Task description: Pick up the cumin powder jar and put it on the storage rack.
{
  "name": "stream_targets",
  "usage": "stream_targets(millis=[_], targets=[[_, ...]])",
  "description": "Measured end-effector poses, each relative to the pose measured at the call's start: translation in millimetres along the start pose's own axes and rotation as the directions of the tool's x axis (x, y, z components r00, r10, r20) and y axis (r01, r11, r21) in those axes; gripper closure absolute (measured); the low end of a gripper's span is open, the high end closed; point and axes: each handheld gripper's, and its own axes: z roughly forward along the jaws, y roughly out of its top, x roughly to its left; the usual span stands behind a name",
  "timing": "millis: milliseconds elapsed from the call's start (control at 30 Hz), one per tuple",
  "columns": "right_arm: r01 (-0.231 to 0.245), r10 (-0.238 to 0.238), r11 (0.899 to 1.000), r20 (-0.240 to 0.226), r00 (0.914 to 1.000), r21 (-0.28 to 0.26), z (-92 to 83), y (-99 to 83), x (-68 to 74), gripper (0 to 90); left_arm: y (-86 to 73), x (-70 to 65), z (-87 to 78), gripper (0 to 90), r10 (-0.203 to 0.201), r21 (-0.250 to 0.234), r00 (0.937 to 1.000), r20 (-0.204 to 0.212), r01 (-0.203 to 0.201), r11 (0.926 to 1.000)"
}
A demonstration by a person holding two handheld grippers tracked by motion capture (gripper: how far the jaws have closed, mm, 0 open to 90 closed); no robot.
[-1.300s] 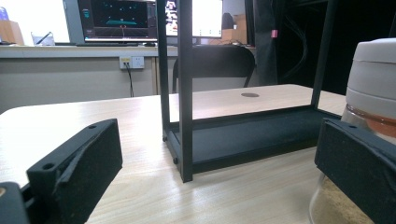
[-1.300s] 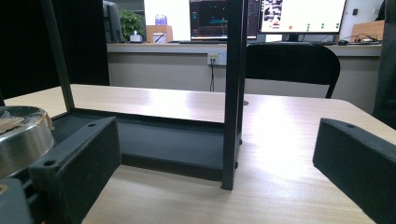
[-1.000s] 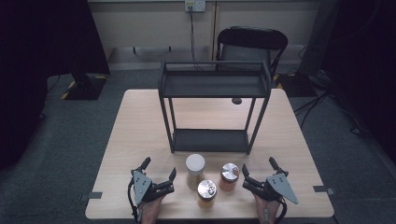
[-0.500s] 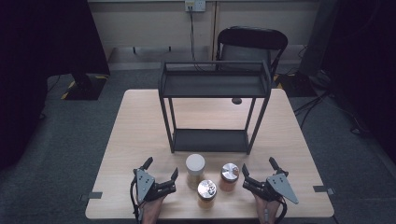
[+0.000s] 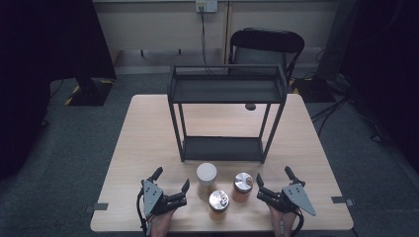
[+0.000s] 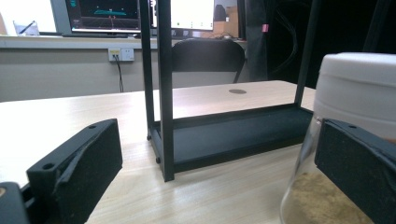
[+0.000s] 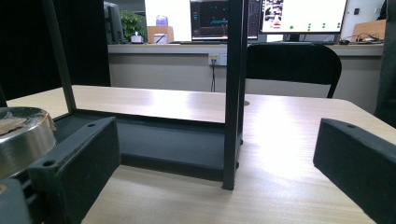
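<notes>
Three jars (image 5: pixel 218 189) sit between both tongs — left (image 5: pixel 172 186), right (image 5: pixel 274 182) — each wide, empty.

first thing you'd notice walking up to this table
A black two-tier metal rack stands mid-table, both shelves bare. In front of it, near the person's edge, three jars cluster: a white-lidded jar and two metal-lidded jars. The left gripper and right gripper flank them, both open and holding nothing.
</notes>
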Motion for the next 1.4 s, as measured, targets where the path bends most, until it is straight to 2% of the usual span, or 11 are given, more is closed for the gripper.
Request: stream_targets(millis=[100, 167, 400, 733, 867, 1000, 1267, 1400], targets=[[0.002, -0.002, 1.0, -0.001, 1.0, -0.001, 0.0, -0.1, -0.1, 0.0, 3.3, 0.5, -2.8, 0.2, 0.001, -0.007, 0.9999, 0.014, -0.001, 1.0], [0.002, -0.002, 1.0, -0.003, 1.0, -0.001, -0.1, -0.1, -0.3, 0.0, 6.1, -0.4, -4.8, 0.2, 0.016, -0.008, 0.9996, 0.022, -0.016, 0.9998], [0.002, -0.002, 1.0, -0.005, 1.0, 0.0, -0.1, -0.1, -0.5, 0.1, 9.8, -2.4, -8.7, 0.2, 0.015, -0.024, 0.9991, 0.039, -0.014, 0.9996], [0.0, 0.0, 1.0, -0.004, 1.0, -0.002, -0.3, -0.3, -0.4, 0.1, 12.3, -1.1, -8.6, 0.0, 0.006, -0.022, 0.9968, 0.08, -0.004, 0.9998], [0.005, -0.005, 1.0, -0.007, 1.0, -0.003, -0.4, -0.5, -0.4, 1.4, 12.5, 1.5, -8.3, 0.0, -0.016, -0.029, 0.9945, 0.104, 0.02, 0.9994], [0.004, -0.004, 1.0, -0.007, 1.0, -0.003, -0.4, -0.6, -0.7, 1.4, 15.4, 2.2, -7.7, 0.0, -0.02, -0.027, 0.9924, 0.121, 0.024, 0.9993], [0.005, -0.005, 1.0, -0.007, 1.0, -0.003, -0.4, -0.5, -0.6, 1.4, 21.3, 0.6, -6.5, 0.2, -0.003, -0.035, 0.9889, 0.149, 0.008, 0.9993], [0.004, -0.004, 1.0, -0.007, 1.0, -0.003, -0.5, -0.6, -0.6, 1.4, 26.2, -1.7, -5.4, 1.8, 0.025, -0.028, 0.987, 0.159, -0.021, 0.9994]])
